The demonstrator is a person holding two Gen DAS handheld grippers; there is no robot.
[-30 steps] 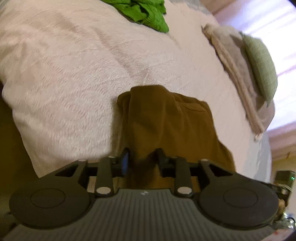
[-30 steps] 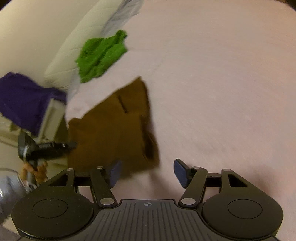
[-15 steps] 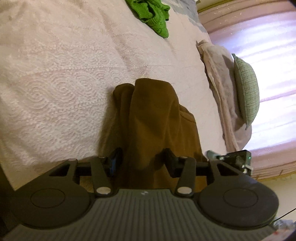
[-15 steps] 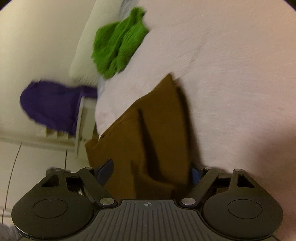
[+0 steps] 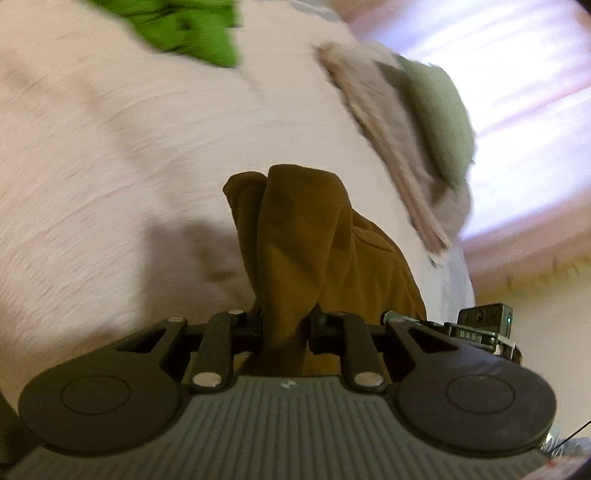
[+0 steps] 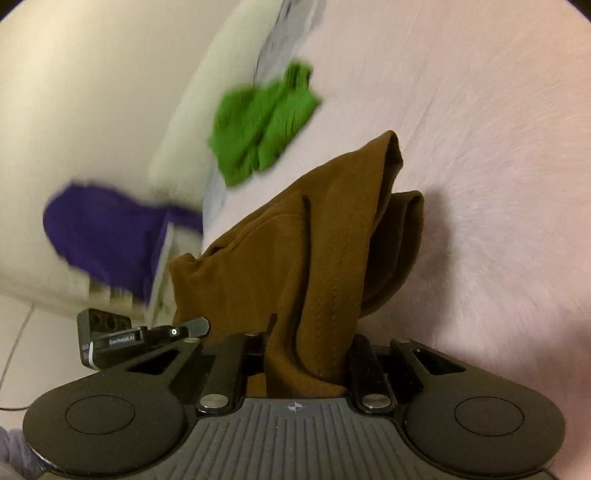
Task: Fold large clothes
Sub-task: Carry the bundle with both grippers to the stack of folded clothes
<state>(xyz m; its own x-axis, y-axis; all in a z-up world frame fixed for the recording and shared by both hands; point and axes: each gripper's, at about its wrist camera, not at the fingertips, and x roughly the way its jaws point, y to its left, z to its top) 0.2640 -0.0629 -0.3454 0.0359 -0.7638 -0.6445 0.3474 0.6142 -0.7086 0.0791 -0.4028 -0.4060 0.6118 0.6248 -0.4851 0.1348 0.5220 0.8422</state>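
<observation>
A brown garment lies bunched on the pale bedspread. My left gripper has its jaws closing, and their pads pinch a gathered fold of the brown cloth, which rises ahead in a ridge. In the right wrist view the same brown garment is pinched by my right gripper, its jaws also closing tight on a bunched edge. The cloth lifts off the bedspread between both grips. Each gripper appears at the edge of the other's view.
A green knit garment lies farther up the bed, seen too as a green heap. A beige blanket and a green cushion sit by the bright window. A purple cloth hangs over furniture beside the bed.
Both grippers have closed on the brown garment; the right one was wide apart beside it a second ago. The cloth has been drawn up into a ridge off the bedspread.
</observation>
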